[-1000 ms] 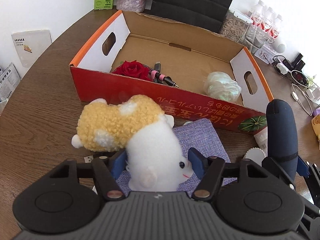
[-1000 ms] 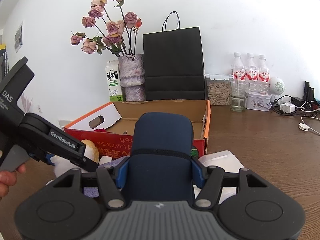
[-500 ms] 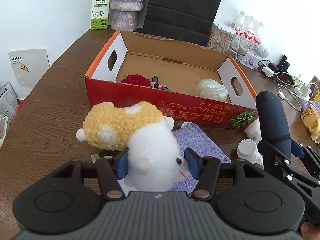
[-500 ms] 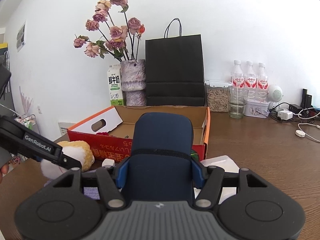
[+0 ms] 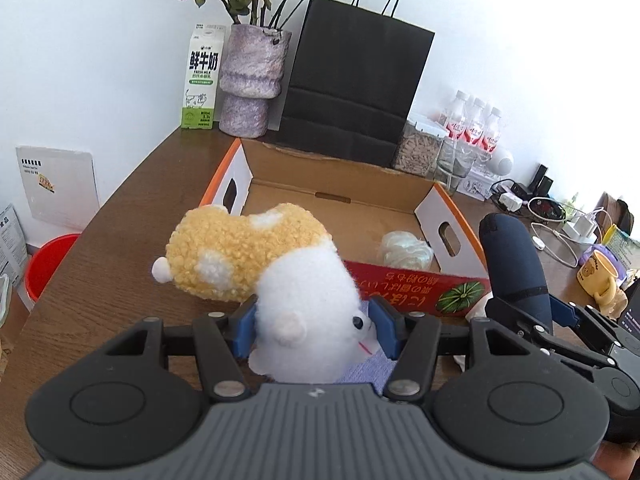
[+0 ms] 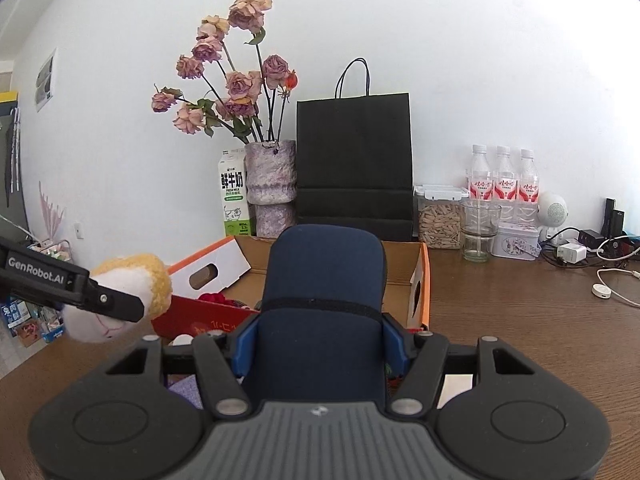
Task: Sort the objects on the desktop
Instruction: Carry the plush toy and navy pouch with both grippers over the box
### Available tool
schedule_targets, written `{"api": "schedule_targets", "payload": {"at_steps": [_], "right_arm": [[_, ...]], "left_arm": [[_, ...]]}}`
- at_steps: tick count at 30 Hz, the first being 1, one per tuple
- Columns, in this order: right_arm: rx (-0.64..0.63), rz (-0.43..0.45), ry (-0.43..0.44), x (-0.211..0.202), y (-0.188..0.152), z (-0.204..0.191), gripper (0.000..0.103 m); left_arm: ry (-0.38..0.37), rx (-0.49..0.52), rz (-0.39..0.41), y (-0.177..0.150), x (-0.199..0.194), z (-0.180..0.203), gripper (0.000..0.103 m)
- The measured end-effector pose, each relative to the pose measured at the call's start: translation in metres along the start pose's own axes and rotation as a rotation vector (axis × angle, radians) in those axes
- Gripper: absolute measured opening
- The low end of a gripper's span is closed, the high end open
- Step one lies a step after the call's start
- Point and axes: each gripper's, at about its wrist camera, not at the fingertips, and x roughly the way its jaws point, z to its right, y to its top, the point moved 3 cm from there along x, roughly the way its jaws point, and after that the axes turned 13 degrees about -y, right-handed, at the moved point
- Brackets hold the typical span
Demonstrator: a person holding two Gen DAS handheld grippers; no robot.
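You can see one soft toy (image 5: 256, 256), one dark blue case (image 6: 324, 304) and one cardboard box (image 5: 340, 200). Behind it stand one black paper bag (image 6: 354, 160), one milk carton (image 5: 201, 76), one vase (image 6: 270, 188) and three water bottles (image 6: 503, 178).

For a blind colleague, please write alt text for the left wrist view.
The left gripper holds a white and yellow plush toy in its jaws, in front of an open cardboard box on a wooden table. At right, the right gripper holds a dark blue case.
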Motion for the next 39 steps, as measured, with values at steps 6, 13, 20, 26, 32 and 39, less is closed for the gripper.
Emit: {"api": "schedule_targets", "payload": {"at_steps": [6, 13, 20, 26, 32, 39], "right_arm": [[0.034, 0.034, -0.014, 0.016, 0.023, -0.006, 0.061], [0.113, 0.067, -0.032, 0.058, 0.059, -0.018, 0.061], [0.129, 0.049, -0.067, 0.114, 0.076, -0.036, 0.061], [0.129, -0.007, -0.083, 0.154, 0.063, -0.041, 0.061], [0.100, -0.079, -0.075, 0.173, 0.044, -0.048, 0.061], [0.063, -0.093, -0.076, 0.172, 0.041, -0.054, 0.065]], "left_arm": [[-0.021, 0.021, 0.072, 0.023, 0.008, 0.005, 0.059], [-0.016, 0.044, 0.201, 0.053, 0.035, 0.009, 0.059], [0.001, 0.012, 0.241, 0.077, 0.072, -0.012, 0.059], [0.076, 0.066, 0.304, 0.074, 0.107, -0.030, 0.047], [0.141, 0.197, 0.267, 0.064, 0.122, -0.021, 0.041], [0.110, 0.156, 0.255, 0.067, 0.123, -0.028, 0.071]]}}
